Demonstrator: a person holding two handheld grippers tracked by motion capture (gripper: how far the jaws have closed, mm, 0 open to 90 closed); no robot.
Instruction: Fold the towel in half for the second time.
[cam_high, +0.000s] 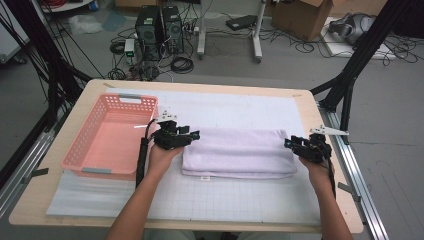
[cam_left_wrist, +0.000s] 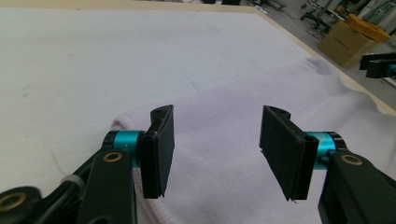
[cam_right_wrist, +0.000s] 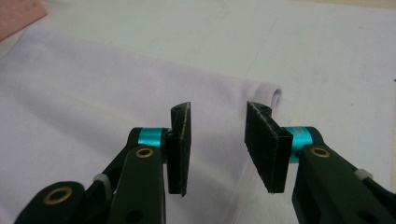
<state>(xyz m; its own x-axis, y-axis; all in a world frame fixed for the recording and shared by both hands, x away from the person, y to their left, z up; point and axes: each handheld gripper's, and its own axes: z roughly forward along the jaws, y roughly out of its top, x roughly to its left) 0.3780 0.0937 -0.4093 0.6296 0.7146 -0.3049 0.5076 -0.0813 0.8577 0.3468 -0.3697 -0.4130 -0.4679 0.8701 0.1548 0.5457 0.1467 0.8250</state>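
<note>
A folded pale lilac towel (cam_high: 237, 152) lies across the middle of the white mat. My left gripper (cam_high: 194, 134) hovers at the towel's left end, open, its pads apart with nothing pinched; in the left gripper view the towel (cam_left_wrist: 233, 107) spreads below the open left gripper (cam_left_wrist: 215, 149). My right gripper (cam_high: 289, 143) is at the towel's right end, also open. The right gripper view has the towel (cam_right_wrist: 93, 93) and its folded corner under the open right gripper (cam_right_wrist: 217, 144). The right gripper (cam_left_wrist: 380, 65) is also at the far edge of the left gripper view.
An empty pink plastic basket (cam_high: 80, 162) stands on the table's left side, close beside my left hand. The white mat (cam_high: 225, 200) covers most of the wooden table (cam_high: 305, 107). Computer towers (cam_high: 160, 32), cables and cardboard boxes (cam_high: 305, 17) sit on the floor beyond.
</note>
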